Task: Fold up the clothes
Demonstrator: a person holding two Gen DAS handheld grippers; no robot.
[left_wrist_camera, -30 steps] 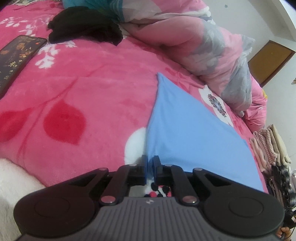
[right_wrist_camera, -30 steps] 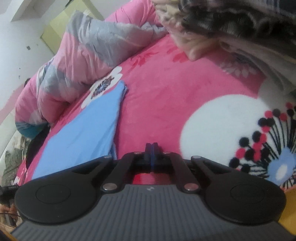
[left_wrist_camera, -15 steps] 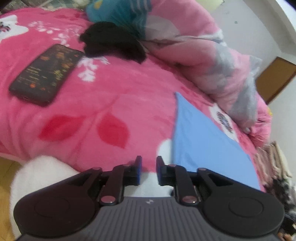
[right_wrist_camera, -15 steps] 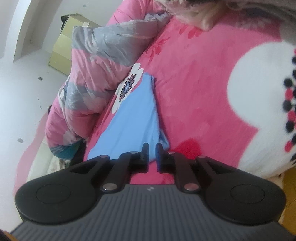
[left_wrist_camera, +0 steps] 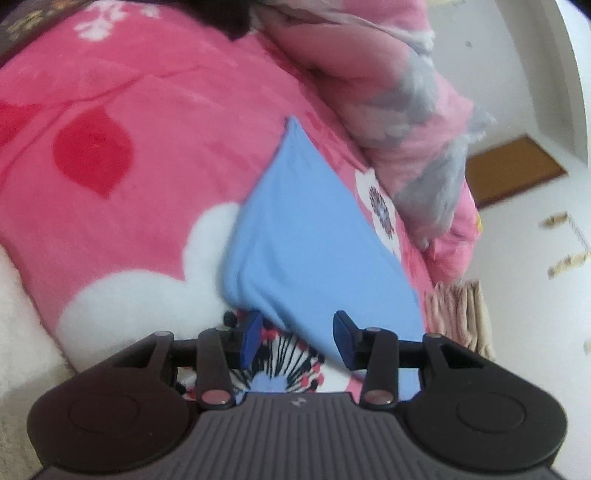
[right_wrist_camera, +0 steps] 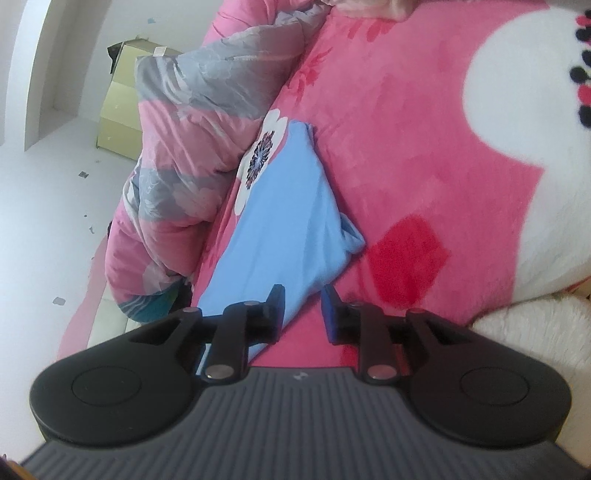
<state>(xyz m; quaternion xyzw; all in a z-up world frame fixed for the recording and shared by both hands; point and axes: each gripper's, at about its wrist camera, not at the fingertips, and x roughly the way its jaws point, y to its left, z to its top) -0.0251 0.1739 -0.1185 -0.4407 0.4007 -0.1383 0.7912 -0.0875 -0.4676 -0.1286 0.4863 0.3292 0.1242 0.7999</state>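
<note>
Light blue folded cloth garment (left_wrist_camera: 314,251) flat on pink plush floral blanket (left_wrist_camera: 140,122), long and narrow, far tip tapering toward rumpled pink-and-grey quilt (left_wrist_camera: 399,110). Left gripper (left_wrist_camera: 297,334) just over near end of garment, jaws apart, just been opening; cloth edge visible in the gap but pads not pressing it. Right gripper (right_wrist_camera: 303,310) at other near corner, jaws parted narrower, also just been opening; garment edge and bare blanket between them, no clamp. Small loose flap sticking out at garment side edge (right_wrist_camera: 351,236), not flush. Open blanket on the side away from the quilt in both views; quilt crowds the far long edge, near but contact unclear. Stack of folded beige and checked clothes (left_wrist_camera: 458,314) beyond bed end in left view, blurred. Near hem of garment cut off behind gripper bodies. Dark item (left_wrist_camera: 229,18) at top of left view cropped, unidentifiable. White fleece (right_wrist_camera: 535,325) at bed edge, partly hidden. Left view motion-blurred.
</note>
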